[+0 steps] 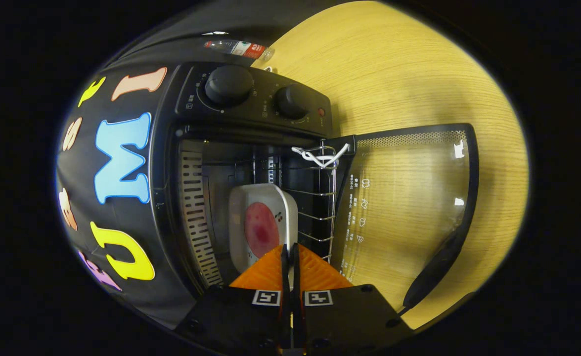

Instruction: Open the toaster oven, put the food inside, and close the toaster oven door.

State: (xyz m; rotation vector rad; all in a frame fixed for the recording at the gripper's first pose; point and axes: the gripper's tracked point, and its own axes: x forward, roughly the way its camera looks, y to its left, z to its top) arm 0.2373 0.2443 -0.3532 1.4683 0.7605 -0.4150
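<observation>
We hold the tool (290, 254) pinched narrow on the white dish's (260, 225) rim, seating it on the rack (315, 198) inside the toaster oven (171, 173), whose door (409, 198) hangs open over the tabletop (394, 74).

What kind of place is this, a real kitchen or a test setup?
Likely a staged test booth, not a kitchen: a toaster oven stands open on a bare wooden table against a black cloth wall. The gripper, jaws closed, holds a white dish.

A pale wood-grain desk (394, 74) fills the upper right and right of the frame, evenly lit with a soft shadow. Black cloth (122, 237) forms the booth wall at left. A plastic bottle (238, 48) lies at the top.
</observation>
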